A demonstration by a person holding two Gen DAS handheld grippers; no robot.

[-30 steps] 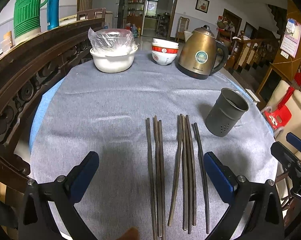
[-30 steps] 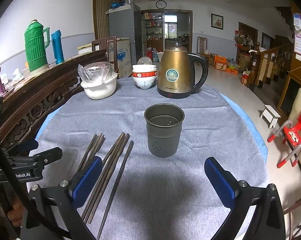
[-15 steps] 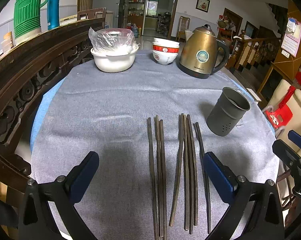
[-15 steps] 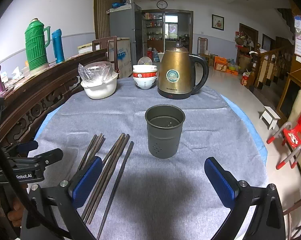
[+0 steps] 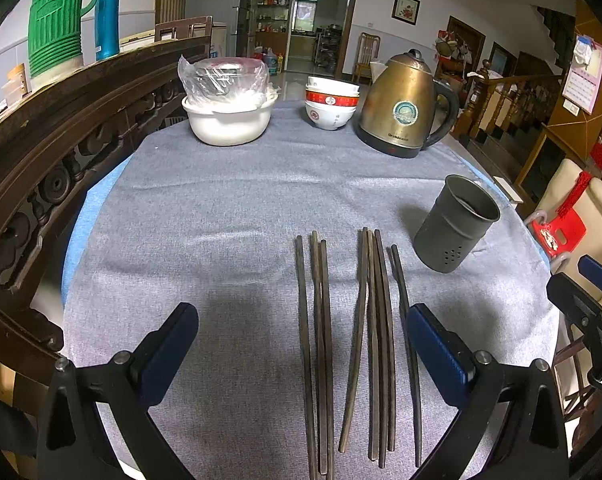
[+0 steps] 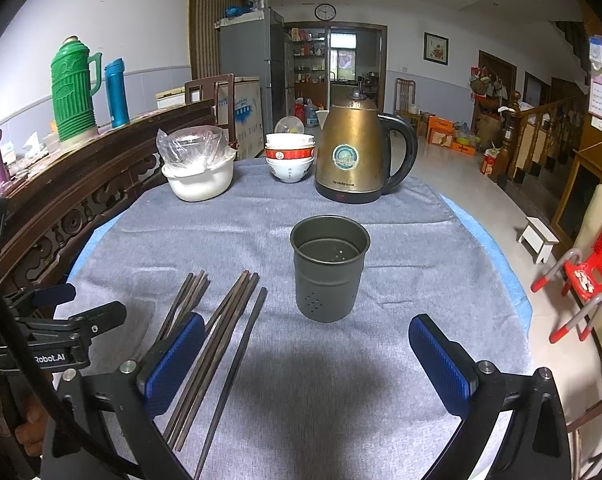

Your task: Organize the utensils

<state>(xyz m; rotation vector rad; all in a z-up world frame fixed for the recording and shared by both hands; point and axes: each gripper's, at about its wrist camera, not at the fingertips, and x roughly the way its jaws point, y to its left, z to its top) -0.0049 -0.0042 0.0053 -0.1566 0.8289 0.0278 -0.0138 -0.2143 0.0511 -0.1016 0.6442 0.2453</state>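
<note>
Both tongs (image 5: 301, 344) (image 6: 307, 356) gape above chopsticks (image 5: 365, 320), holder (image 6: 328, 274)

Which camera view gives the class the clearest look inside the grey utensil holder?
The right wrist view: the utensil holder stands near centre, its open mouth facing the camera, so the empty perforated bottom shows. In the left wrist view it sits off to the right, leaning with distortion, and only its outer wall and rim are clear.

The chopsticks' (image 5: 353, 344) near ends are cut off by the left wrist view's bottom edge.
</note>
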